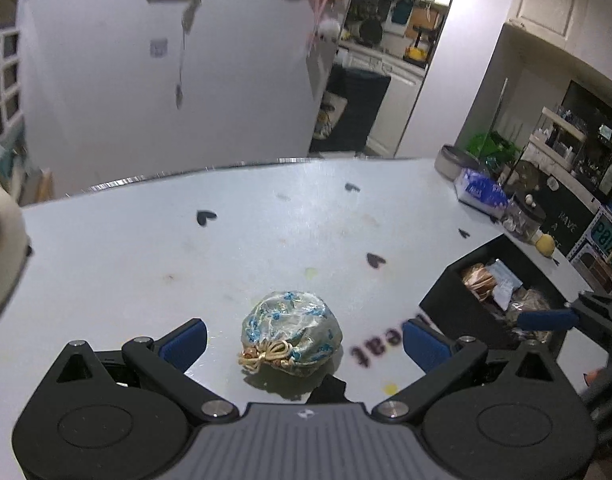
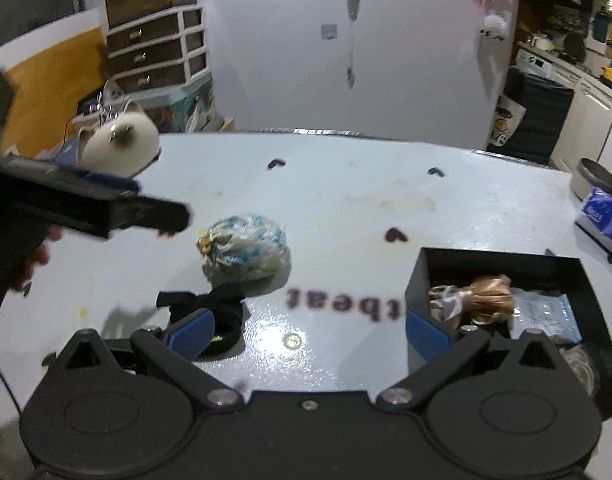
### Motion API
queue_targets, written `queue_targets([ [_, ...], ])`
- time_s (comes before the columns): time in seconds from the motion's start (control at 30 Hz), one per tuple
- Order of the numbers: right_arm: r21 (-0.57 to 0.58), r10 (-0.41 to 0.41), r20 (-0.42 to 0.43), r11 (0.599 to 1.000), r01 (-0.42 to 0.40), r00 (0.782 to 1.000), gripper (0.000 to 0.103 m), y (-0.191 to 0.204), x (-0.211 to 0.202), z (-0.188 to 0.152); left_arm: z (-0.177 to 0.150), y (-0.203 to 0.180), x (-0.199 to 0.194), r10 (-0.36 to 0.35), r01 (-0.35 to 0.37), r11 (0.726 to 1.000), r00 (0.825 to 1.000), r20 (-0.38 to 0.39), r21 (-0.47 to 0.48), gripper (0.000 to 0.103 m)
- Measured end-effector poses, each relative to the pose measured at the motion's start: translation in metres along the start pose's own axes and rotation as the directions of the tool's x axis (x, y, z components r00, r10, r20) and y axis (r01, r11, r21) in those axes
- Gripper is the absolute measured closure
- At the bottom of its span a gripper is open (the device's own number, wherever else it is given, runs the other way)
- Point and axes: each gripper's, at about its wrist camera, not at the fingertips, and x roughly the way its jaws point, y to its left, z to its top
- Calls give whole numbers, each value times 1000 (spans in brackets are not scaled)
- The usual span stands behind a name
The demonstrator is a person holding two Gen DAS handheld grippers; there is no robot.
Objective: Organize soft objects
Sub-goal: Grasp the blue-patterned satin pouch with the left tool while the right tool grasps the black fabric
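A silvery drawstring pouch (image 1: 292, 330) with blue flowers and a gold cord lies on the pale table (image 1: 146, 264), between my left gripper's (image 1: 306, 340) open fingers but a little ahead of the pads. It also shows in the right wrist view (image 2: 246, 248). My right gripper (image 2: 309, 332) is open and empty above the table. A black bow hair tie (image 2: 210, 308) lies by its left finger. A black box (image 2: 505, 264) at the right holds a tan scrunchie (image 2: 489, 294) and a plastic packet (image 2: 545, 314). A white plush cat (image 2: 120, 144) sits at the far left.
A blue tissue pack (image 2: 603, 216) and a grey round tin (image 2: 595, 178) stand at the table's far right. Dark heart stickers (image 2: 395, 235) and printed letters (image 2: 337, 304) mark the tabletop. A coin (image 2: 293, 341) lies near my right gripper. A white wall rises behind the table.
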Motion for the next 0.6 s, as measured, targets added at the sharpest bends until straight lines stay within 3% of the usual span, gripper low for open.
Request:
queue_targets([
  [0.27,2,20,-49,1000,-20,999,0,0,18,1,-1,12,71,-19,20,1000,993,-115,6,2],
  [0.37,4,26,-69,1000,-25,997,0,0,25,1,-2,15,89,-38,39,999,990,-136,1,13],
  [0.5,-27,29,-103,999,-32,994,1,3,36,3,-1,19,107,-9,7,1000,987,-160,-16,33],
  [0.6,-76,13,-150,997,-25,989,6,9,48,3,-2,21,113,4,-8,1000,986,-168,-20,40],
])
